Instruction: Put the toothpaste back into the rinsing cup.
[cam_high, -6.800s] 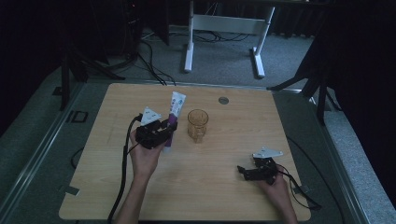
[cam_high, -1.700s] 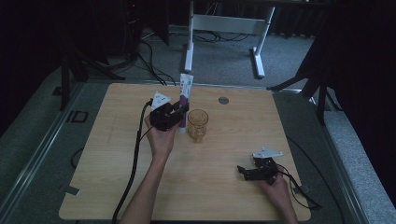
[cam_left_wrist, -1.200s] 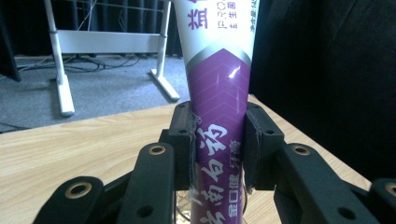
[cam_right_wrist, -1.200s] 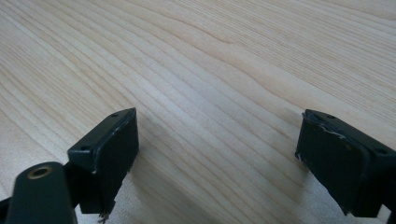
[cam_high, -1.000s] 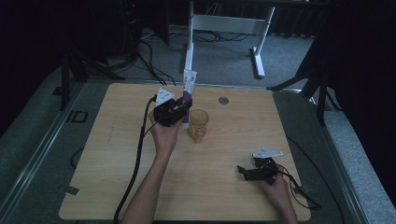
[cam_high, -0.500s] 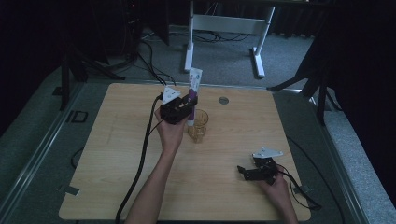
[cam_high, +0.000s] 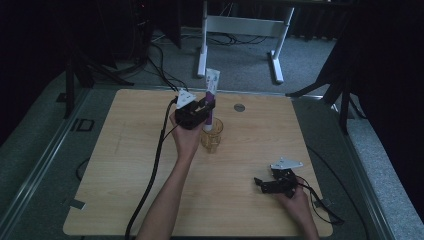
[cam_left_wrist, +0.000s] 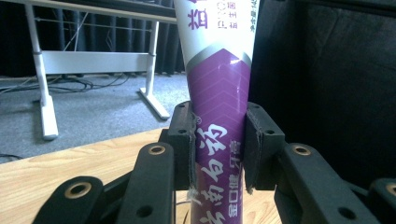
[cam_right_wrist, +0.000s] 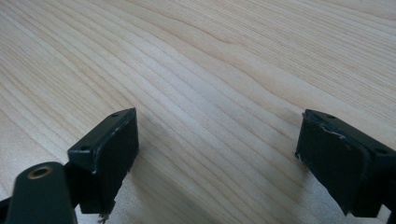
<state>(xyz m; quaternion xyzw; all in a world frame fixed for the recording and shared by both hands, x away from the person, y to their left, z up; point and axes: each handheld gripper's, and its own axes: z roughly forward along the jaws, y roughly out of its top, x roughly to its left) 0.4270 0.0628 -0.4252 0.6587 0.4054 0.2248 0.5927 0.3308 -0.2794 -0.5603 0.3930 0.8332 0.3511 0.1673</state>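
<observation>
A purple and white toothpaste tube (cam_high: 211, 92) stands upright in the air, white flat end up. My left gripper (cam_high: 207, 107) is shut on its purple middle. In the left gripper view the two pads (cam_left_wrist: 182, 140) press the tube (cam_left_wrist: 219, 88) from both sides. The tube's lower end sits right at the mouth of an amber glass cup (cam_high: 212, 139) in the middle of the table; whether it touches the rim I cannot tell. My right gripper (cam_high: 259, 184) lies low at the front right, open, with bare wood between its jaws (cam_right_wrist: 217, 158).
The wooden table (cam_high: 125, 165) has a small round grey disc (cam_high: 239, 107) near its far edge. A white metal frame (cam_high: 242, 25) stands on the floor behind the table. Black cables trail from both grippers.
My left gripper has carried the tube to the right and turned it upright, bringing its lower end over the cup. The right gripper has stayed put.
</observation>
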